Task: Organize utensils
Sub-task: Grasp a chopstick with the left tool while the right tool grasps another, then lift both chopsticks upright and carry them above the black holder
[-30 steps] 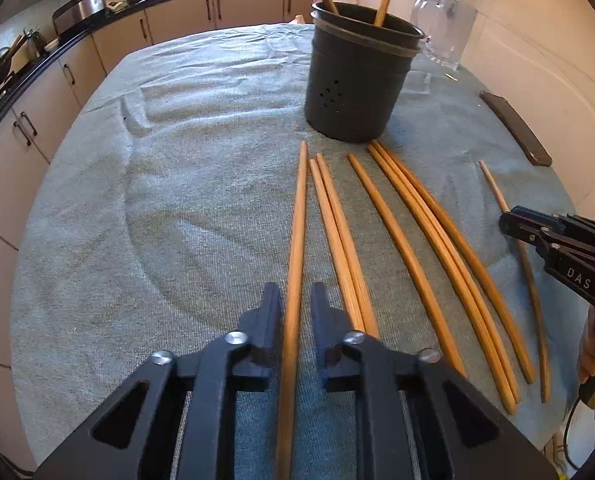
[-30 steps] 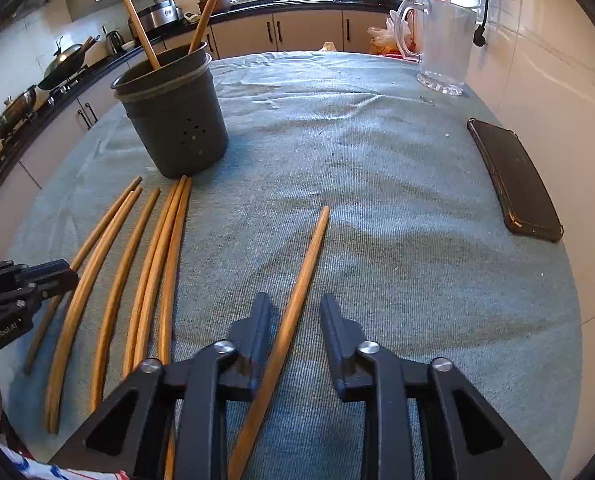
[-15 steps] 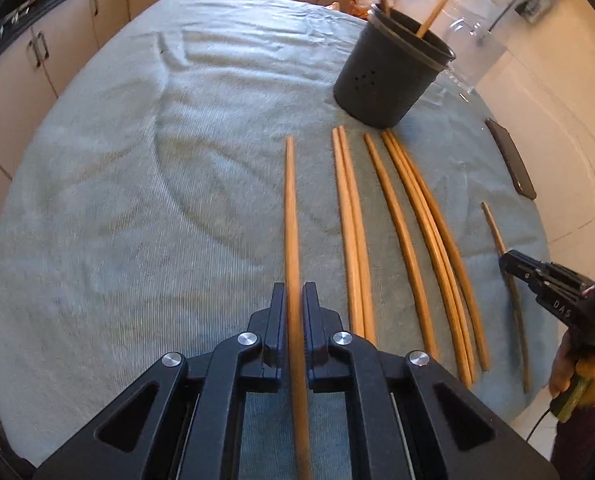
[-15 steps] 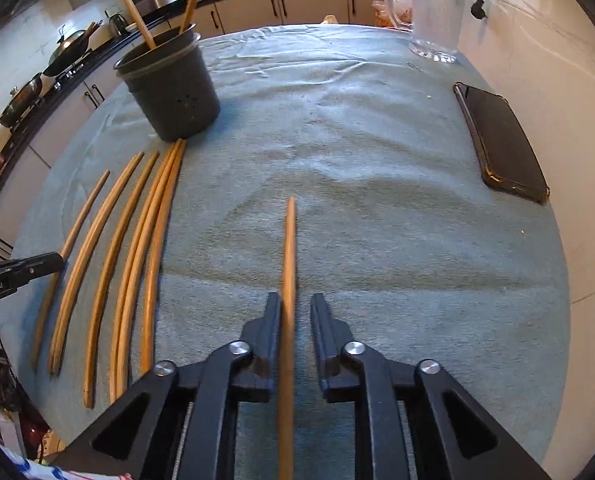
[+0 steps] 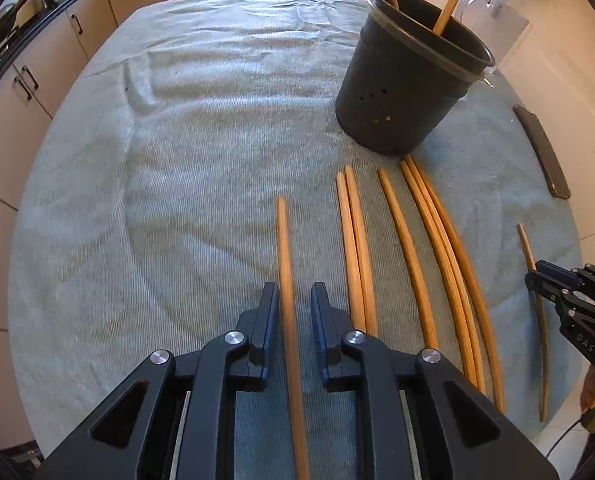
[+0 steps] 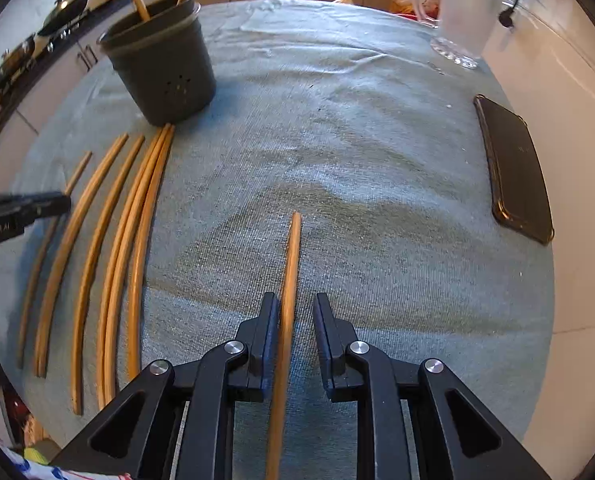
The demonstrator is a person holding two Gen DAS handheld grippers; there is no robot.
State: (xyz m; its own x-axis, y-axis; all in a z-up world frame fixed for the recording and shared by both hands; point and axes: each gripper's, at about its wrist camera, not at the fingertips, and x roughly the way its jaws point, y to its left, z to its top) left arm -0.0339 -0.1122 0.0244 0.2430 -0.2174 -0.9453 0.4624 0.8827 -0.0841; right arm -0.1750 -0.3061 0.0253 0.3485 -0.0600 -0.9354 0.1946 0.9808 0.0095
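Note:
A dark grey utensil pot (image 5: 405, 92) (image 6: 165, 72) stands at the back of the cloth-covered table with two wooden chopsticks upright in it. My left gripper (image 5: 294, 288) points down at the cloth; its jaws are opening around one chopstick (image 5: 283, 240), which lies along the left pad with a gap on the right. My right gripper (image 6: 296, 297) is open too, and a chopstick (image 6: 293, 248) runs between its fingers close to the left pad. Several more chopsticks (image 5: 413, 248) (image 6: 117, 240) lie side by side between the two grippers.
A black phone (image 6: 513, 168) (image 5: 541, 152) lies near the table's right edge, by the white wall. A glass jug (image 6: 465, 12) stands at the far right corner. Kitchen cabinets (image 5: 77, 28) and a hob run behind the table. A wrinkled grey-green cloth (image 5: 177, 160) covers the table.
Half a second ago both grippers were shut on their chopsticks; now both pairs of jaws stand apart. The left wrist view has closed in on the pot.

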